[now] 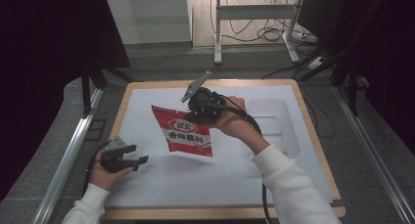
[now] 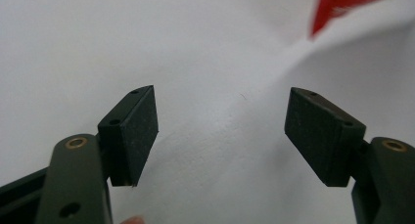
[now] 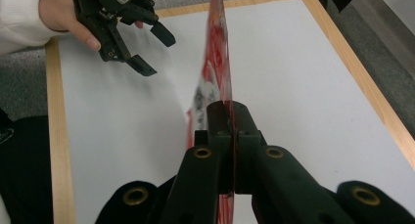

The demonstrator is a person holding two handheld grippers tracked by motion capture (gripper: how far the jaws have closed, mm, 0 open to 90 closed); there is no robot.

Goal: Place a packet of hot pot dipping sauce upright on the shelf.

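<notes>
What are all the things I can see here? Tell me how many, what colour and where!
snack packet: one, red with white label, lifted above the table's middle, pinched at its edge.
table: one, white top with a wooden rim, centre of the scene.
metal stand: one, pale grey, on the floor behind the table.
cables: several, black, on the floor at the back.
right gripper: one, black, shut on the packet.
left gripper: one, black, open, near the table's left front.
sleeves: two, white, at the bottom.

Glossy red plastic packet (image 1: 185, 135) — matt white table top (image 1: 274, 165), pale wood edging (image 1: 313, 131).
</notes>
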